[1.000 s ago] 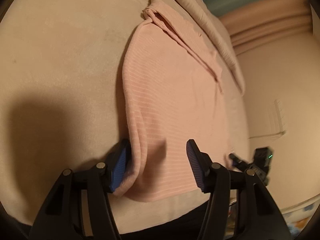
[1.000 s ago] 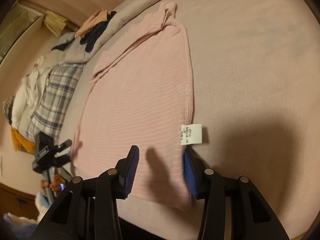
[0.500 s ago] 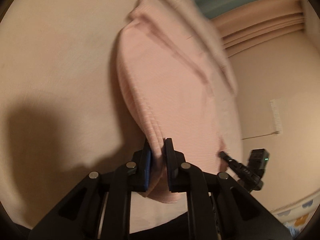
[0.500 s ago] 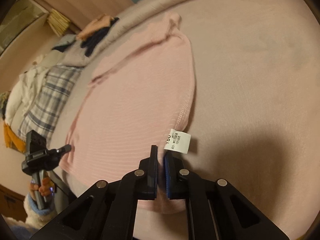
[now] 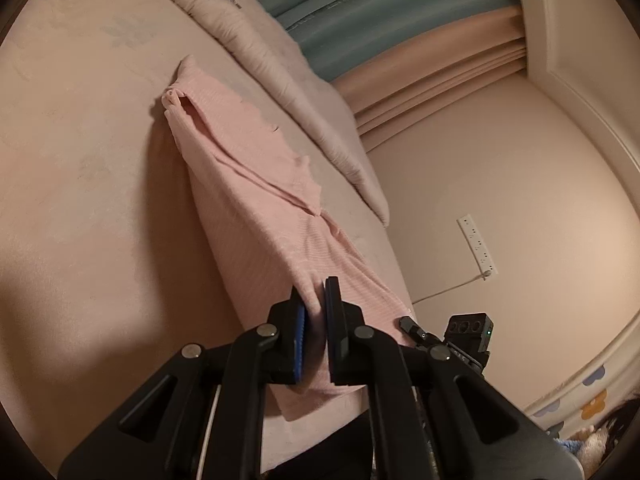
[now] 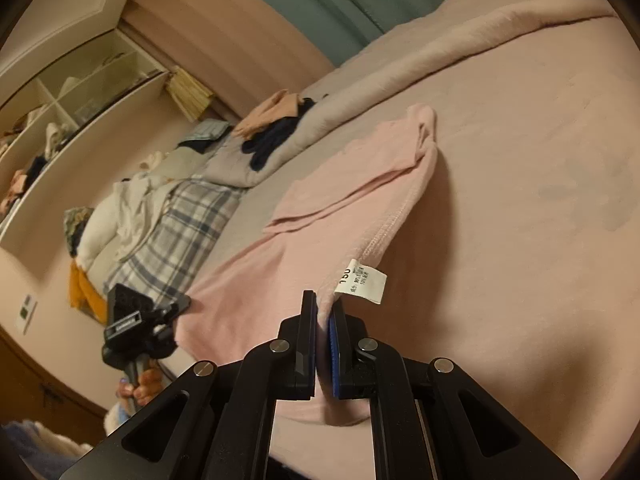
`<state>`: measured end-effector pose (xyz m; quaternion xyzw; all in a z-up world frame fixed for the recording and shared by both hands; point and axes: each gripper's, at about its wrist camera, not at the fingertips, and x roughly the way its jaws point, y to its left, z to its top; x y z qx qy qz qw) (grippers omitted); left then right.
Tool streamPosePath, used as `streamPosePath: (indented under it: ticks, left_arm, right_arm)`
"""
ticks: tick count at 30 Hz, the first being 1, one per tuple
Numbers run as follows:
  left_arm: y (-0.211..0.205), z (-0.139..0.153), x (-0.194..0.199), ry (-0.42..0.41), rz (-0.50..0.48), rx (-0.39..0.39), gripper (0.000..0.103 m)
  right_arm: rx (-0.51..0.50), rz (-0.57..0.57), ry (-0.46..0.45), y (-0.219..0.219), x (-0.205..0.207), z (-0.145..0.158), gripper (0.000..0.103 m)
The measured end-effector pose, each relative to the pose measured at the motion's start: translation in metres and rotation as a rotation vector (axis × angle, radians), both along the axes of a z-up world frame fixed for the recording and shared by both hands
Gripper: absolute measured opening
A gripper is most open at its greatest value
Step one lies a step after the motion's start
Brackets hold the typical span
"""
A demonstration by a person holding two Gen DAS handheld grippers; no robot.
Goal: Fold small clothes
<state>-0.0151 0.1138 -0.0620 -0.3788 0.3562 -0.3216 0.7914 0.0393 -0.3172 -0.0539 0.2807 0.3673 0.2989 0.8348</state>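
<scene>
Now we pinch the near hem of the pink ribbed knit garment (image 5: 256, 216) in both closed grippers, left gripper (image 5: 316, 320) and right gripper (image 6: 324, 328), ready to fold it toward the far end.

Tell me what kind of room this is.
Most likely a bedroom: the pink garment lies on a wide bed with a rolled-back blanket, curtains hang behind, and open shelves hold more clothes.

A garment on a bed, its near edge raised in our two grippers.

Our left gripper (image 5: 316, 304) and right gripper (image 6: 325, 312) each pinch the shirt (image 6: 352, 200) on the bed (image 6: 520, 160); behind it lies a blanket (image 6: 440, 40), left of it a clothes pile (image 6: 160, 216).
</scene>
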Motion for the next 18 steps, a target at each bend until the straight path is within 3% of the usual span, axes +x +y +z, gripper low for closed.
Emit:
streamPosePath:
  ticks: [18]
  left_arm:
    - [0.01,0.015,-0.017,-0.079,-0.029,-0.097,0.004]
  right_arm:
    - [0.036,0.046,-0.071,-0.004,-0.002,0.018,0.008]
